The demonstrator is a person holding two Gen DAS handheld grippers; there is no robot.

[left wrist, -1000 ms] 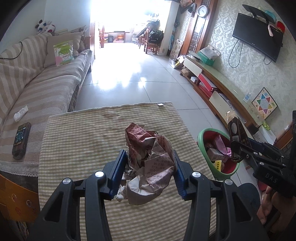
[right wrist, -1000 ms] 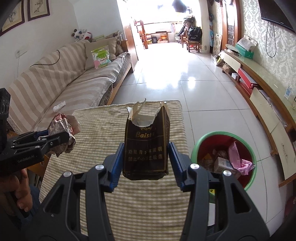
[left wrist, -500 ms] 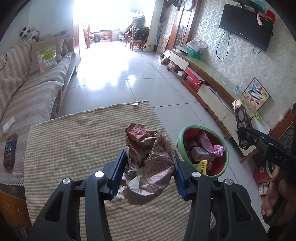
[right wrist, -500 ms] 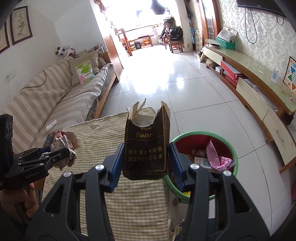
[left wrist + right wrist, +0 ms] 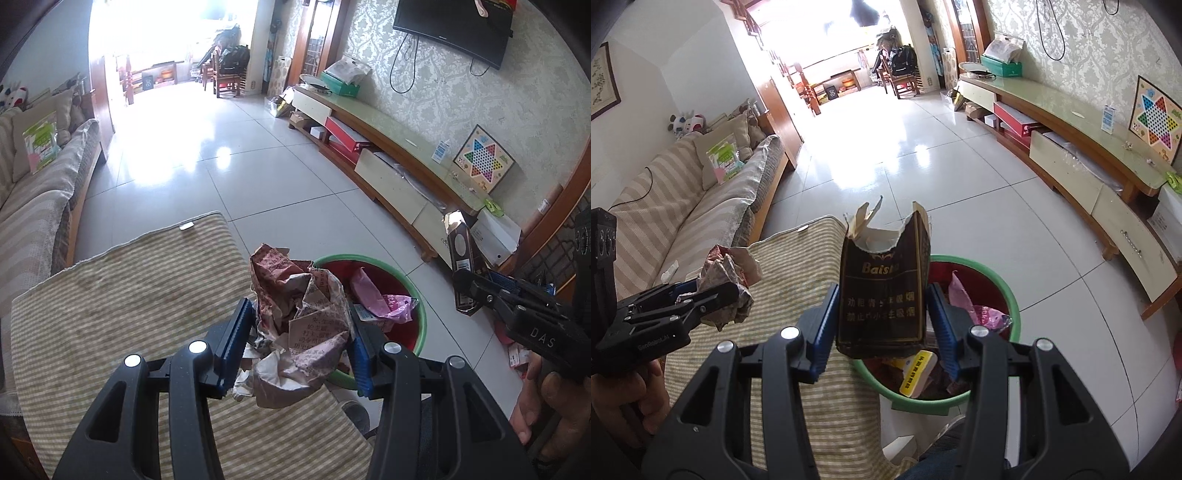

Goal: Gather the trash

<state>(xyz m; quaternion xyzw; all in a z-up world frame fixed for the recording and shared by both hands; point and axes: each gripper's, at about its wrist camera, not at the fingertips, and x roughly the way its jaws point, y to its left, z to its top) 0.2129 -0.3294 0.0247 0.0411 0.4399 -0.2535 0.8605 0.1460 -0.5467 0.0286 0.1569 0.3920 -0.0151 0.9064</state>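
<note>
My left gripper [image 5: 295, 343] is shut on a crumpled wad of reddish printed paper [image 5: 303, 317], held above the table's right edge beside the bin. My right gripper [image 5: 882, 314] is shut on a torn dark brown cigarette carton [image 5: 882, 288], held over the near rim of the bin. The bin [image 5: 997, 280] is green-rimmed with a red inside and holds pink plastic and small boxes; it stands on the floor right of the table and shows in the left wrist view [image 5: 417, 295]. The carton also shows in the left wrist view [image 5: 460, 266], the paper wad in the right wrist view [image 5: 727, 280].
A table with a striped green-beige cloth [image 5: 110, 314] is below and left. A striped sofa [image 5: 683, 206] runs along the left wall. A low TV cabinet [image 5: 1071, 147] lines the right wall. White tiled floor [image 5: 258, 166] stretches ahead.
Both grippers have swung right and forward off the table toward the bin, still holding their trash. The bin now lies directly behind both held items.
</note>
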